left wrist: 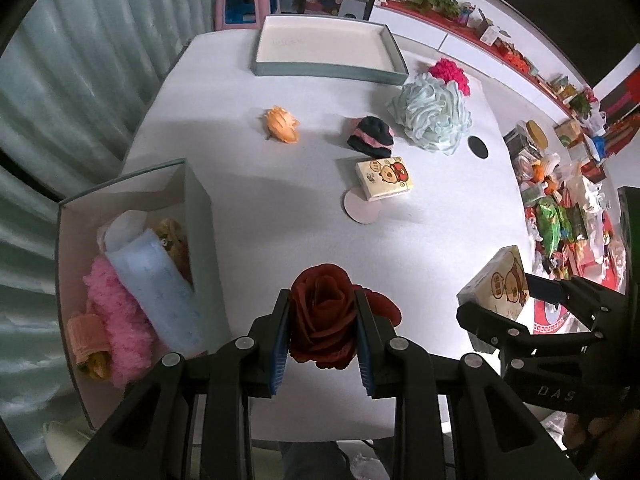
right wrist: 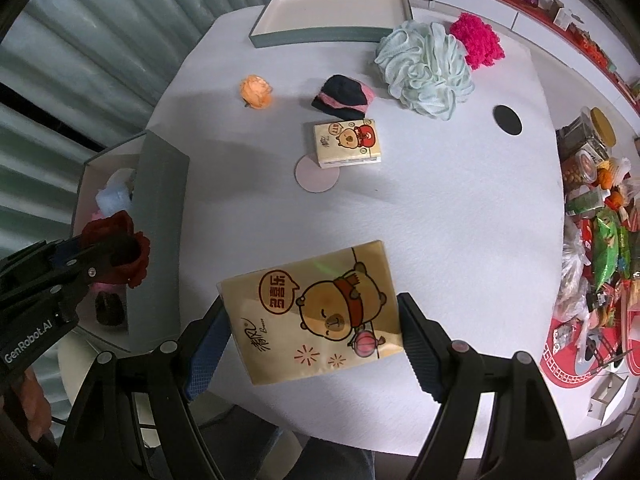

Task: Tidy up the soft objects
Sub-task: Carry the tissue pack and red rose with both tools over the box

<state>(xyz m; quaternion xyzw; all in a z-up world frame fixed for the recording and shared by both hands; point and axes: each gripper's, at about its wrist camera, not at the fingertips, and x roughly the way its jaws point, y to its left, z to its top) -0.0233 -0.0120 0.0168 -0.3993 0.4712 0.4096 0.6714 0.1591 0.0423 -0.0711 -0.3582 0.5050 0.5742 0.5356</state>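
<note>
My left gripper [left wrist: 322, 312] is shut on a dark red fabric rose [left wrist: 324, 316], held above the white table's near edge, just right of a grey box [left wrist: 196, 204]. The box holds a pink fluffy piece [left wrist: 116, 316], a pale blue cloth [left wrist: 160, 284] and other soft items. My right gripper [right wrist: 316, 320] is shut on a yellow bear-print tissue pack [right wrist: 316, 312], held above the table; it also shows in the left wrist view [left wrist: 498, 288]. On the table lie an orange flower [left wrist: 282, 125], a black-and-pink knit hat [left wrist: 370, 136], a mint bath pouf [left wrist: 434, 114], a magenta pompom [left wrist: 450, 74] and a second tissue pack [left wrist: 384, 178].
An empty shallow grey tray [left wrist: 328, 70] sits at the table's far edge. A pink round coaster [left wrist: 360, 210] lies under the second tissue pack. A black round hole [left wrist: 478, 147] is in the table at right. Snack packs and jars clutter the floor to the right [right wrist: 600, 200].
</note>
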